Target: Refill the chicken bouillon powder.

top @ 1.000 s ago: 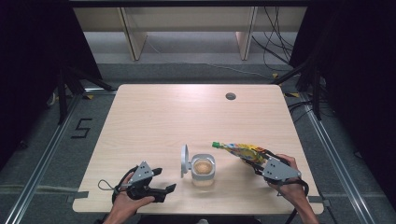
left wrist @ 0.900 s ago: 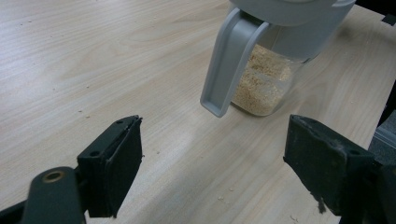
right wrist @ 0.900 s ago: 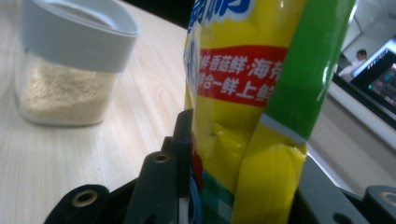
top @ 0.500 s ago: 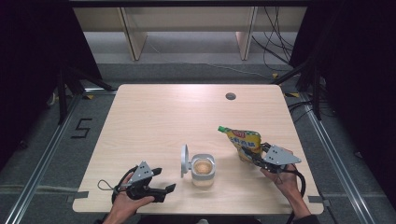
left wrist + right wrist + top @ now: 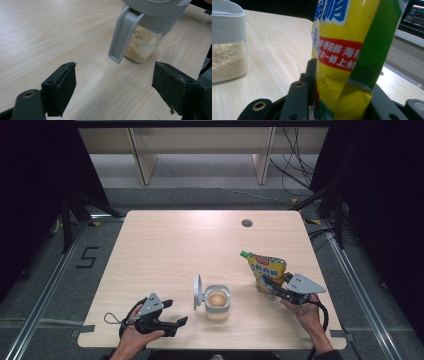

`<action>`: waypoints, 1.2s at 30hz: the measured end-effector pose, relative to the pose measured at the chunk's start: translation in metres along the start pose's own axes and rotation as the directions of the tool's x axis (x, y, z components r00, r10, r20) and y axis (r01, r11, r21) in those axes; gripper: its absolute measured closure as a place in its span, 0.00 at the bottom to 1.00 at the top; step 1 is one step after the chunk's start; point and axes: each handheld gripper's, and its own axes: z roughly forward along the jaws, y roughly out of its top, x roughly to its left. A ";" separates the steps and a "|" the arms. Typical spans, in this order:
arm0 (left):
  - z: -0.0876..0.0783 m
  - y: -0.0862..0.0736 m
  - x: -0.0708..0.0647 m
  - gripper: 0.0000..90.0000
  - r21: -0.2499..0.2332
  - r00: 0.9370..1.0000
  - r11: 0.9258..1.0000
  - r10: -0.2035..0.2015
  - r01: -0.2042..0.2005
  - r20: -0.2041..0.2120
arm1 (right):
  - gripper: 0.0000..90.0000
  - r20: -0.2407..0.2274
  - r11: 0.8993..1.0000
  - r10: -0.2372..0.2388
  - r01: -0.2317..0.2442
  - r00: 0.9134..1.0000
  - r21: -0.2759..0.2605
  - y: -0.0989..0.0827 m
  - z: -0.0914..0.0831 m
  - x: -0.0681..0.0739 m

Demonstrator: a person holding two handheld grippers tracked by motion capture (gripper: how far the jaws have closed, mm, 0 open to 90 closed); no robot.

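Right, surface: I'm looking down on a pale wood-grain table [image 5: 165, 250] with a small round hole [image 5: 246, 223] near its far edge; fine crumbs are lying on the wood in front of my left jaws
Room: grey floor around the table, a light wooden shelf frame [image 5: 200, 150] standing beyond it, cables trailing at the far right, dark curtains on both sides
Pouch position: the yellow pouch [image 5: 268, 271] is sitting at the right side of the table, well apart from the jar [image 5: 217, 301], its bottom end resting between my right jaws
Pouch axis: its long axis is running from my right gripper away toward the far left, the green cap end [image 5: 244, 254] pointing that way and raised
Pouch look: glossy yellow foil with blue lettering, a red band with white characters, a green strip down one side
Right gripper [image 5: 272, 287]: I'm keeping it narrow, both jaws pressing the pouch's lower end
Left gripper [image 5: 176, 312]: jaws standing wide, nothing between them, low over the near left of the table
Jar: clear, part full of beige granules, its grey flip lid [image 5: 198, 292] standing open
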 end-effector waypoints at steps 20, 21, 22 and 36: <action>0.000 0.000 -0.001 0.21 -0.008 1.000 1.000 -0.026 0.026 -0.008 | 0.78 0.045 0.996 0.085 -0.086 0.995 0.031 -0.005 -0.016 0.000; 0.000 0.000 -0.001 0.21 -0.002 1.000 1.000 -0.020 0.020 -0.010 | 0.78 0.053 0.994 0.105 -0.107 0.993 0.024 -0.006 -0.016 0.001; 0.001 0.000 -0.001 0.21 -0.011 1.000 1.000 -0.029 0.029 -0.005 | 0.78 0.048 0.996 0.089 -0.090 0.995 0.018 -0.007 -0.016 0.000; 0.000 0.000 -0.001 0.21 -0.007 1.000 1.000 -0.023 0.023 -0.001 | 0.68 0.083 0.988 0.145 -0.148 0.986 0.043 -0.006 -0.023 0.001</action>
